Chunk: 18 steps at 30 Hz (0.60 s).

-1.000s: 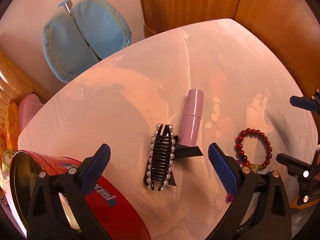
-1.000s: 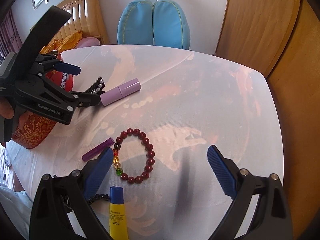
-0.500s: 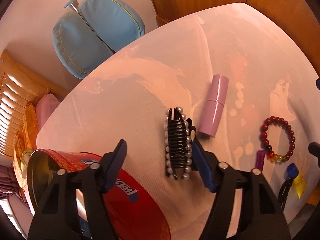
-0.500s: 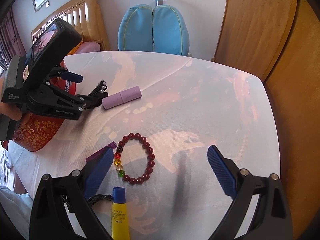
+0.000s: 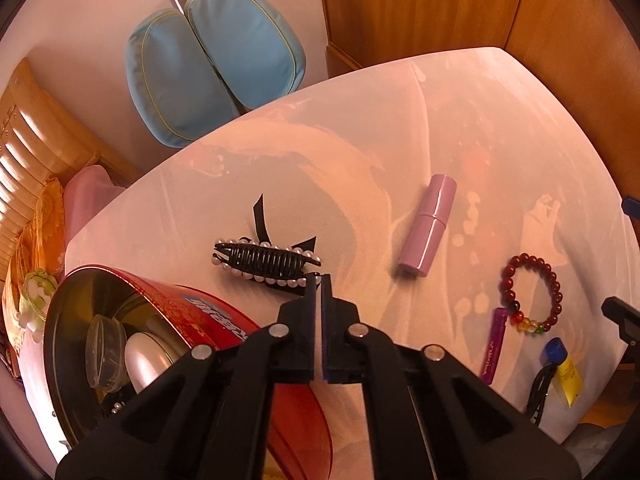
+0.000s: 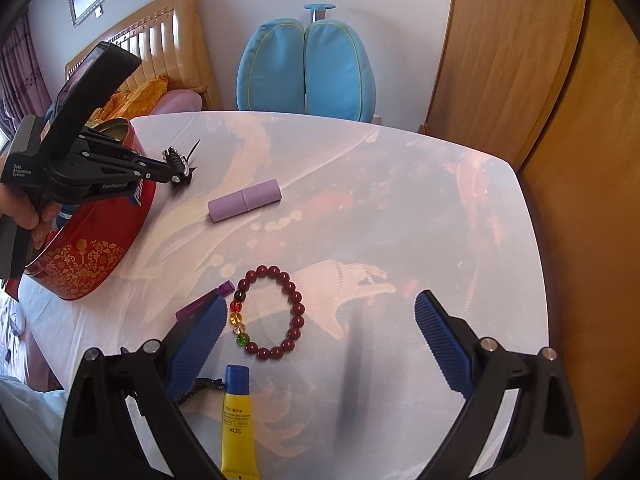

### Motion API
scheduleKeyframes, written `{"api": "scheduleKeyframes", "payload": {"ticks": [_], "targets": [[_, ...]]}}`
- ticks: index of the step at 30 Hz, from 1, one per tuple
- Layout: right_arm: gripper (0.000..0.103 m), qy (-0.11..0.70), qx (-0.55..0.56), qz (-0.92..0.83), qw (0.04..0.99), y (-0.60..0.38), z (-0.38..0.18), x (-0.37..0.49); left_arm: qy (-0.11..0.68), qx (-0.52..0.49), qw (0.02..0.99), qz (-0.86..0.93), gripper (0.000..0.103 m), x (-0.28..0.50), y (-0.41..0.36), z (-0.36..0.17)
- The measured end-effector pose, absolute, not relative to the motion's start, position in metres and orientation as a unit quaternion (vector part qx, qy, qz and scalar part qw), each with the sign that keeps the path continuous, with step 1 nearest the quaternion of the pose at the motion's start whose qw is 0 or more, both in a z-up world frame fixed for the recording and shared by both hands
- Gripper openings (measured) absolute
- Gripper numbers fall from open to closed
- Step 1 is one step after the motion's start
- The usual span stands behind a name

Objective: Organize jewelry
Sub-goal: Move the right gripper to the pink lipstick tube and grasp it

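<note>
Hair clip, black comb-toothed, pearl-edged, with a black ribbon bow behind it: pinched at its near edge by the left hand-held gripper, whose jaws have just been closing and now stand almost together on the clip's rim. Right wrist view shows the clip at the fingertips, seemingly clear of the cloth, though contact underneath is hard to judge. Looks light and stiff plastic; the pearls and thin teeth are probably fragile and the bow floppy. An edge pinch like this may let it swing, so a hold across the spine would be steadier.

Red tin just beside the clip, open, already holding a clear lidded case and a silvery oval thing; likely destination.

Further out on the surface: lilac tube, red bead bracelet, purple stick, yellow tube with blue cap.

Right hand-held gripper hovers over the bracelet, jaws wide apart, nothing between them.
</note>
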State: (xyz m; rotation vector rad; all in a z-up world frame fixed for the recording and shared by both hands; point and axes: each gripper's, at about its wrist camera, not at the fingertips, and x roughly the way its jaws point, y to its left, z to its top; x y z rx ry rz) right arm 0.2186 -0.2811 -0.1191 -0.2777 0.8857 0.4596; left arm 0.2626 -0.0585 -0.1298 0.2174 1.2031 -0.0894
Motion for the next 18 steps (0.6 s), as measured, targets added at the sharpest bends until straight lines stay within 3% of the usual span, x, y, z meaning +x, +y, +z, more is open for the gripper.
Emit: {"api": "scheduleKeyframes", "payload": {"ticks": [4,7,10,13,18], "targets": [[0.096,0.425,-0.134,0.220,0.868,-0.283,-0.119,0.218,0.555,0.094,0.825,-0.049,0.002,0.258,-0.061,-0.123],[0.096,0.426,-0.134,0.222,0.867,-0.283,-0.119,0.219,0.547,0.085,0.831,-0.049,0.010,0.257,-0.064,-0.119],[0.096,0.428,-0.136,0.225,0.865,-0.281,-0.122,0.222,0.528,0.078,0.844,-0.042,0.079,0.254,-0.065,-0.113],[0.098,0.433,-0.142,0.226,0.861,-0.275,-0.127,0.227,0.501,0.058,0.861,-0.056,0.080,0.251,-0.062,-0.101],[0.099,0.435,-0.134,0.251,0.854,-0.254,-0.135,0.242,0.472,0.051,0.878,-0.057,0.093,0.239,-0.057,-0.083]]}}
